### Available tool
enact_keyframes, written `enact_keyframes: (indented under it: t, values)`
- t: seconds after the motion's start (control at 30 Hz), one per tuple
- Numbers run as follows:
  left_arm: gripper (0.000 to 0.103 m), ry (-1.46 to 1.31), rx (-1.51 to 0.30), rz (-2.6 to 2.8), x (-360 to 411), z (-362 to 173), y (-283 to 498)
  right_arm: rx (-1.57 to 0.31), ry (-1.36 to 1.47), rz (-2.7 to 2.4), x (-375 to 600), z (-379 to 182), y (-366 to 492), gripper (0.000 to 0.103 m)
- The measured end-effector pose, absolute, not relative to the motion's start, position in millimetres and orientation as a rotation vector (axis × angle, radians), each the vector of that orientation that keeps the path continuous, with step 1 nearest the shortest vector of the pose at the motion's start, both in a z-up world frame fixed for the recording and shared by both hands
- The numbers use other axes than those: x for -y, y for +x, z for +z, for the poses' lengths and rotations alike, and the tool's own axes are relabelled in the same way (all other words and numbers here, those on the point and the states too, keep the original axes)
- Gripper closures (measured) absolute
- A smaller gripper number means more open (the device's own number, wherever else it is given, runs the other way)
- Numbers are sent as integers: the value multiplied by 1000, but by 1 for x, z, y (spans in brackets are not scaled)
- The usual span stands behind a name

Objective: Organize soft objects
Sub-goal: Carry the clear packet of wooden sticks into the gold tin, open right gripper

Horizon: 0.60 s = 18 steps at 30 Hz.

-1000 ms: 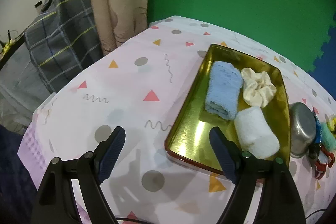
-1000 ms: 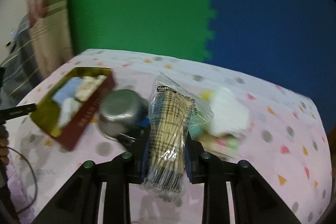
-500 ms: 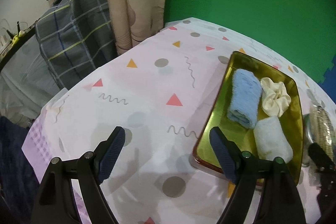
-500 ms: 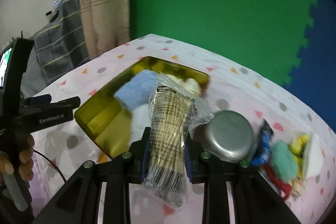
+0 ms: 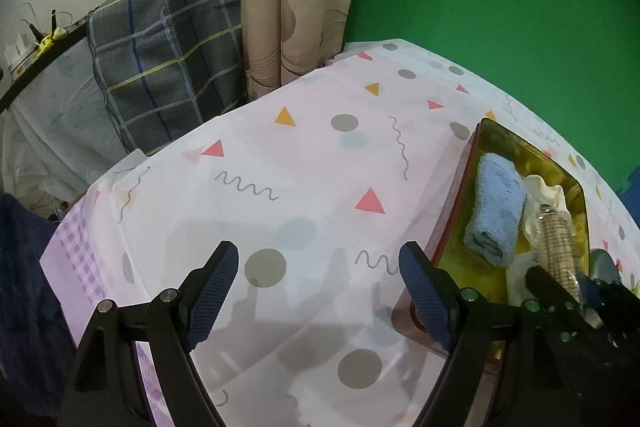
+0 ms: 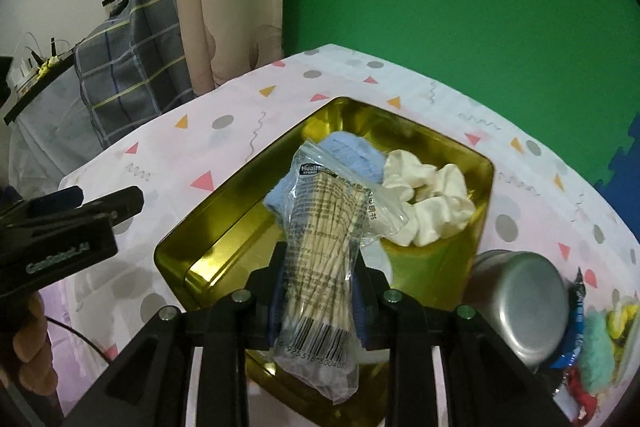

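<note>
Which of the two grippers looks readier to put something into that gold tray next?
The right gripper: it holds the clear plastic bag of cotton swabs over the shiny gold metal tray, jaws beginning to open. The left gripper is empty, wide open over the patterned tablecloth beside the tray.

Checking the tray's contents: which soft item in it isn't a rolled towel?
The cream scrunchie: ruffled satin, unlike the blue towel roll beside it.

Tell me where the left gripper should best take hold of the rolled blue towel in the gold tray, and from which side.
Grip the blue towel across its middle, fingers on its two long sides, coming from above. It lies as a roll along the gold tray, whose raised rim blocks a level approach. The open left gripper probably fits; the cream scrunchie crowds one side.
</note>
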<state>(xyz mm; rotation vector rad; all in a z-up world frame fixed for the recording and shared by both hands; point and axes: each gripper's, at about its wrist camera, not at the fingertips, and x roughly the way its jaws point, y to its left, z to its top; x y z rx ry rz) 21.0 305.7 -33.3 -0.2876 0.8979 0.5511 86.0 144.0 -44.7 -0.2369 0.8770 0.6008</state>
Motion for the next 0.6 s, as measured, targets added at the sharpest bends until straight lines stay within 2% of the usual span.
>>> enact_keyframes:
  t: [0.07,0.17,0.3,0.6]
  values:
    - [23,-284,-900,545,-305,-34,22,-882,-230,604,-147,-47,87,73]
    - [23,-277,-899,543,-303,-34,22,-885,-223,605,-149,-49,88,66]
    - [23,-275,-905,538,-302,-35,23,-857,-228,600,-147,-45,85,49]
    - [22,-246,-909,526,-294,-36,25,-801,-160,529,-95,-23,77,49]
